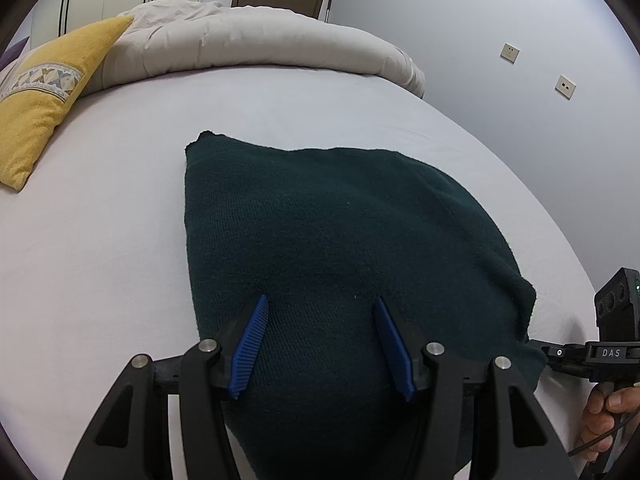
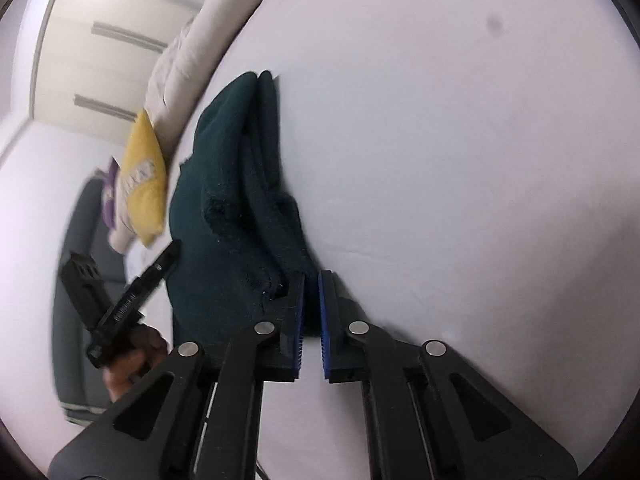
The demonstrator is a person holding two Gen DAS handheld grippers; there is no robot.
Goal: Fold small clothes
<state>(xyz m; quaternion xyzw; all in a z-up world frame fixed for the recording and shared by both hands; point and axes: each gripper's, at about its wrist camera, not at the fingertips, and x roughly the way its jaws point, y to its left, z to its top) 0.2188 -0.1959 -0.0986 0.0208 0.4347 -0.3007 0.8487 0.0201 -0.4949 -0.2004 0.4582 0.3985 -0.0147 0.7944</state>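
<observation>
- At the far left of the left wrist view a yellow cushion (image 1: 44, 92) with a patterned band lies on the bed (image 1: 100, 240), against a rolled beige duvet (image 1: 256, 40).
- Mid-frame, the dark green knitted garment (image 1: 340, 232) lies folded on the pale sheet.
- The left gripper (image 1: 320, 344) hangs over the garment's near part, its blue ribbed pads (image 1: 250, 348) standing apart with nothing pinched between them.
- Further right, two wall sockets (image 1: 510, 53) sit on the grey wall.
- At the right edge, the other tool reaches the garment's corner; white letters "DAS" are readable on its black body, and a hand (image 1: 608, 420) holds its handle.
- In the right wrist view, the left side shows a wardrobe (image 2: 108, 40), the cushion (image 2: 144, 184) and the hand-held left tool; writing on its arm is too blurred to read.
- In the middle, the garment (image 2: 236, 208) shows stacked folded layers.
- The right gripper (image 2: 312, 280) is closed down at the garment's near corner, its pads (image 2: 326, 308) nearly together; whether cloth is caught between them cannot be told.
- To the right lies bare sheet with one small dark spot (image 2: 495, 23).
</observation>
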